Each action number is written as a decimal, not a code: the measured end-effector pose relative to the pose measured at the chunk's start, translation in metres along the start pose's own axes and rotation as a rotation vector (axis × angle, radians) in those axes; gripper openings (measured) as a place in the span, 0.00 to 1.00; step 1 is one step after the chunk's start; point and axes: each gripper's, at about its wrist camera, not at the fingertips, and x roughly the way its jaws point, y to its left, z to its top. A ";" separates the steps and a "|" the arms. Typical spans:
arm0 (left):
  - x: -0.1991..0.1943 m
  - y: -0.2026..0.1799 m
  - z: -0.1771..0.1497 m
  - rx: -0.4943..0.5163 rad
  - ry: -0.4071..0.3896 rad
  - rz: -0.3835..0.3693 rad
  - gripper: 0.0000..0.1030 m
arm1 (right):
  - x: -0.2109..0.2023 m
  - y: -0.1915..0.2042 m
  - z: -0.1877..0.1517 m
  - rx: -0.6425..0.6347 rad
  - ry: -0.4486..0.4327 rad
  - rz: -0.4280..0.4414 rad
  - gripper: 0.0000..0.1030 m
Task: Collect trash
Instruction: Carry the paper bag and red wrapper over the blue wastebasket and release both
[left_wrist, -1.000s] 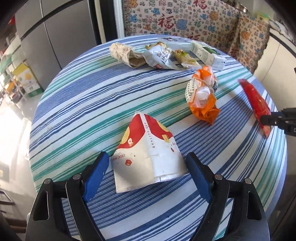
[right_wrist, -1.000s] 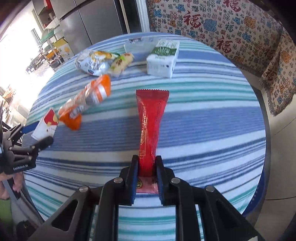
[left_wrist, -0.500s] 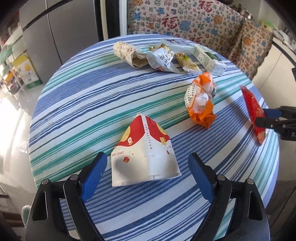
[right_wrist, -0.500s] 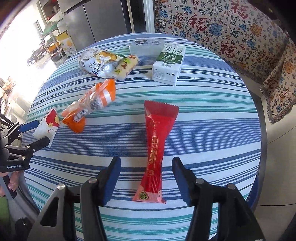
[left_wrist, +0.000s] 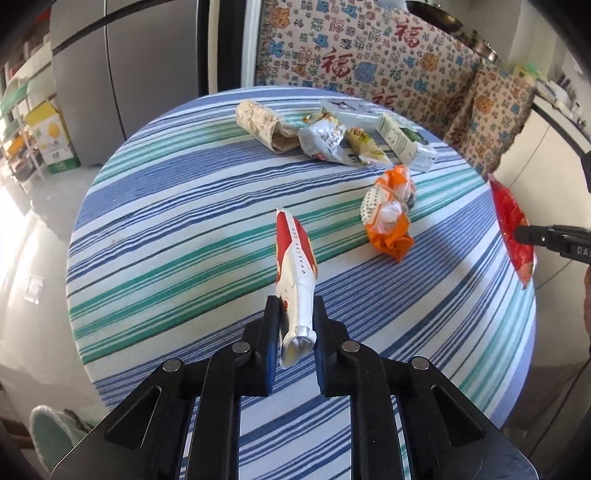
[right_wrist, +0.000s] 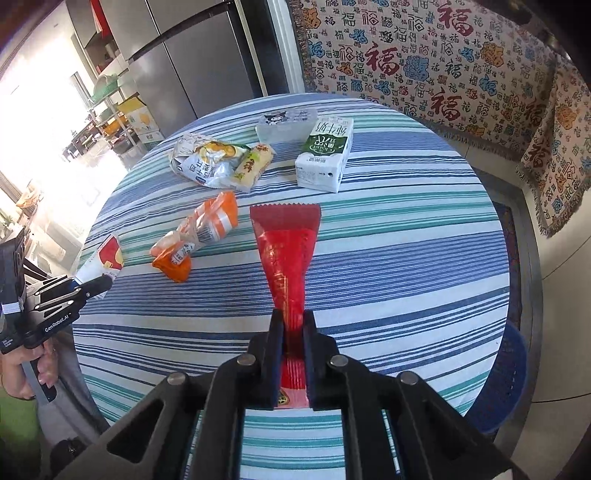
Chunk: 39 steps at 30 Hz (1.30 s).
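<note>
Your left tongs (left_wrist: 294, 325), jaws just closed, pinch the crumpled red-and-white paper cup (left_wrist: 295, 269) above the striped worktop (left_wrist: 177, 229), while your right tongs (right_wrist: 293, 330), also just closed, grip the red wrapper (right_wrist: 286, 254); other trash lies across the far side.

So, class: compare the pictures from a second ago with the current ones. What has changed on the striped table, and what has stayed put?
Both grippers' jaws have just been closing. The left gripper is now shut on the flattened paper cup, squeezing it narrow. The right gripper let the red wrapper go, then gripped it again. Both pieces look slightly raised. The orange bag, milk carton and other wrappers have not moved.
</note>
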 end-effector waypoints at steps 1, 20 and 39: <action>-0.005 -0.003 0.001 -0.003 -0.011 -0.016 0.14 | -0.002 -0.002 0.000 0.005 -0.005 0.005 0.09; 0.001 -0.196 0.058 0.170 -0.065 -0.307 0.14 | -0.081 -0.125 -0.033 0.252 -0.161 -0.053 0.09; 0.083 -0.404 0.077 0.349 0.044 -0.470 0.14 | -0.080 -0.293 -0.090 0.498 -0.171 -0.205 0.09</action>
